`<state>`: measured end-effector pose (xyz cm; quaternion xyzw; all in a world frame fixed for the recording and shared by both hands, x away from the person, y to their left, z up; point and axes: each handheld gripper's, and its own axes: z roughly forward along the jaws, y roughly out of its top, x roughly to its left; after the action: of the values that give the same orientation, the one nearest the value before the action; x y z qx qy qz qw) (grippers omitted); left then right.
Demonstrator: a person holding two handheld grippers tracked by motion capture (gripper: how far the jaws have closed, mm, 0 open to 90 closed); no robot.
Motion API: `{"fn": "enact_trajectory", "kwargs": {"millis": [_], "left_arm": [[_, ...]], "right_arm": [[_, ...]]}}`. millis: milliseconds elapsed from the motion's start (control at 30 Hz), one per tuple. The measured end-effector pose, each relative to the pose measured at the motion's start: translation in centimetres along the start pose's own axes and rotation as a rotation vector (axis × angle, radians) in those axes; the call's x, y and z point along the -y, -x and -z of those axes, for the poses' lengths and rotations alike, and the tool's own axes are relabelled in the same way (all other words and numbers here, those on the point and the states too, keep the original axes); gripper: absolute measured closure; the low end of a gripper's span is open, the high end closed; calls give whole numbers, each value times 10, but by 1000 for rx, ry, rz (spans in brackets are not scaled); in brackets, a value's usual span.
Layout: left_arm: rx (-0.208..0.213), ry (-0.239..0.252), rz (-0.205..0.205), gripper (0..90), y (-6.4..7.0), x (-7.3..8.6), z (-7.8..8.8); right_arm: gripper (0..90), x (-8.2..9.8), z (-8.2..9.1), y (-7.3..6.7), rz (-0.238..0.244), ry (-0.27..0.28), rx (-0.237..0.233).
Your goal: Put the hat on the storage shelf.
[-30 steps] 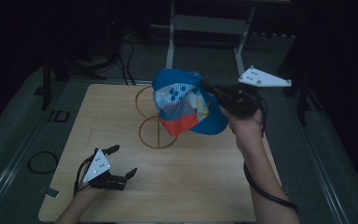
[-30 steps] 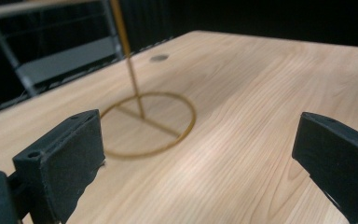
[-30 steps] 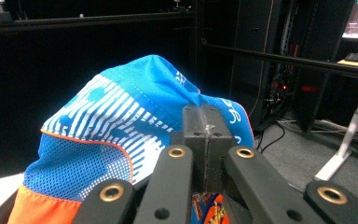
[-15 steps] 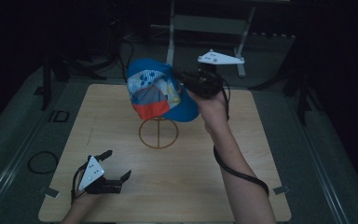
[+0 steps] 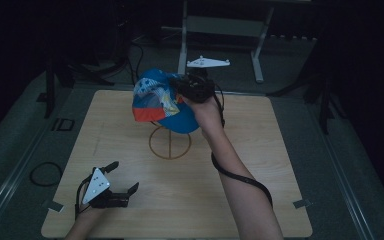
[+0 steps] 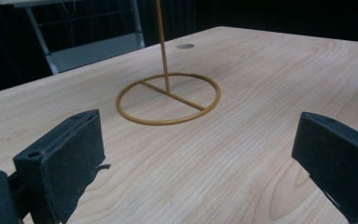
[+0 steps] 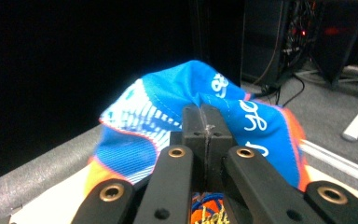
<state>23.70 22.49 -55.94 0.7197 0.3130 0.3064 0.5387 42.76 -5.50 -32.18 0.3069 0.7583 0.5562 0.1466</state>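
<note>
Right gripper (image 5: 184,89), jaws clamped on the blue fabric cap with orange trim (image 5: 161,102), holds it raised above the gold wire ring-base stand (image 5: 170,142); cap's orientation unclear. Left gripper (image 5: 122,178), jaws wide, rests on the light wooden table (image 5: 260,150).

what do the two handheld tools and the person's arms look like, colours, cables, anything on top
Both tools are black. The left tool carries a pale grey three-cornered plate on top, and the right tool has the same. Seen close, the left one's jaws are blocky, dark pads; the right tool's linkage arms show brass-coloured rivets. A black cable trails along the right forearm. Both forearms are bare, with no sleeves visible.
</note>
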Motion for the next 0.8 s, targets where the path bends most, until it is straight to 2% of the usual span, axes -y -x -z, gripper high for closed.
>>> {"fn": "enact_trajectory", "kwargs": {"millis": [333, 500, 667, 800], "left_arm": [[1, -4, 18, 27, -2, 2, -1], [7, -3, 30, 27, -2, 2, -1], [7, -9, 30, 27, -2, 2, -2], [8, -11, 29, 27, -2, 3, -3]], "right_arm": [[900, 25, 0, 9, -30, -33, 9], [900, 37, 4, 12, -62, -40, -16], [900, 44, 11, 9, -51, -29, -27], [900, 48, 15, 8, -34, -30, -8]]}}
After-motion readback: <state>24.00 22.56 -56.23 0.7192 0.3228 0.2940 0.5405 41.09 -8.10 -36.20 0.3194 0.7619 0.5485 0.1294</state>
